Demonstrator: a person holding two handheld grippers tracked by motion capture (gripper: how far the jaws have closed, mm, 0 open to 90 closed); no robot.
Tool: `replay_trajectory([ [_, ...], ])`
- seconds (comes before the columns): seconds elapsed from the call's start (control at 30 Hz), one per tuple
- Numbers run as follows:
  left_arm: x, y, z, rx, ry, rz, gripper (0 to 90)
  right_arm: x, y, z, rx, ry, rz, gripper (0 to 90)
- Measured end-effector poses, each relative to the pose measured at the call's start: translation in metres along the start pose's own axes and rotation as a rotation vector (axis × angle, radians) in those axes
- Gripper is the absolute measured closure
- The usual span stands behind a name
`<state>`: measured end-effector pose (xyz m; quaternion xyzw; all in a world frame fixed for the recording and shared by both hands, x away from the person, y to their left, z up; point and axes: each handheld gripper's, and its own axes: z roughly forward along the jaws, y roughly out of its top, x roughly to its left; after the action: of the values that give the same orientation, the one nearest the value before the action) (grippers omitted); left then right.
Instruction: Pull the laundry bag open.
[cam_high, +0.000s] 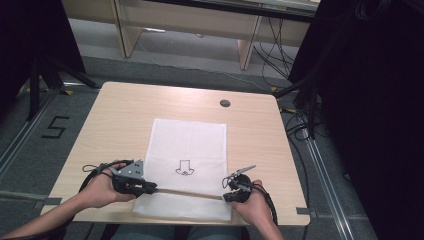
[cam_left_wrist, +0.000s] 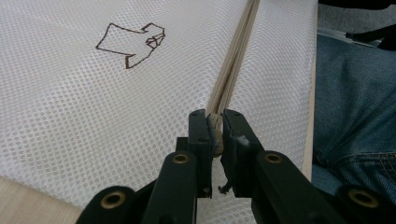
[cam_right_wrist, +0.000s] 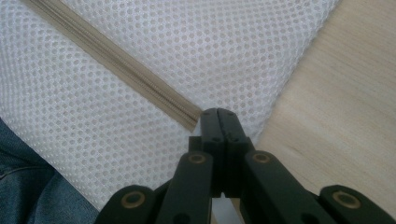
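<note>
A white mesh bag (cam_high: 187, 150) lies flat in the middle of the wooden table (cam_high: 120, 115), with a small dark shirt outline (cam_high: 185, 167) drawn on it. A beige zipper (cam_high: 190, 193) runs across its near end. My left gripper (cam_high: 152, 188) is at the zipper's left end. In the left gripper view its jaws (cam_left_wrist: 215, 122) are shut on the beige zipper pull (cam_left_wrist: 214, 135), and the zipper (cam_left_wrist: 233, 70) stretches away from them. My right gripper (cam_high: 226, 196) is at the zipper's right end. There it (cam_right_wrist: 218, 116) is shut, pinching the mesh (cam_right_wrist: 140, 28) just past the zipper's tip (cam_right_wrist: 189, 119).
A round dark cable hole (cam_high: 225, 103) sits near the table's far edge. The bag's near end reaches the front edge, above the person's blue jeans (cam_left_wrist: 355, 102). Bare wood lies left and right of the bag. Cables and dark stands line the floor at the right.
</note>
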<state>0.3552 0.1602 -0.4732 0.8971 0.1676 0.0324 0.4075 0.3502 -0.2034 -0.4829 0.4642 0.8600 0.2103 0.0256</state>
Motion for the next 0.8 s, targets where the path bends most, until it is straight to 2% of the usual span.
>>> replay_trajectory([
  [0.07, 0.0, 0.0, 0.0, 0.006, 0.002, 0.0, 82.0, 0.001, 0.0, 0.0, 0.005, 0.003, 0.014, 90.0],
  [0.13, 0.001, -0.002, -0.001, 0.007, -0.004, -0.003, 82.0, 0.0, 0.0, 0.0, -0.001, 0.0, 0.0, 90.0],
  [0.2, 0.002, -0.004, -0.004, 0.011, 0.009, 0.002, 82.0, 0.0, 0.0, 0.0, -0.001, 0.002, -0.001, 90.0],
  [0.23, 0.003, -0.006, -0.005, 0.009, 0.011, -0.013, 82.0, -0.002, 0.0, 0.001, -0.015, 0.007, -0.022, 90.0],
  [0.37, 0.003, -0.008, -0.009, -0.013, 0.008, -0.027, 82.0, -0.002, 0.0, 0.001, -0.014, 0.007, -0.025, 90.0],
  [0.73, 0.006, -0.01, -0.01, 0.012, 0.02, -0.005, 82.0, -0.002, 0.0, 0.001, -0.016, 0.007, -0.026, 90.0],
  [0.8, 0.005, -0.011, -0.01, -0.007, 0.0, -0.022, 82.0, -0.002, 0.0, 0.001, -0.015, 0.007, -0.023, 90.0],
])
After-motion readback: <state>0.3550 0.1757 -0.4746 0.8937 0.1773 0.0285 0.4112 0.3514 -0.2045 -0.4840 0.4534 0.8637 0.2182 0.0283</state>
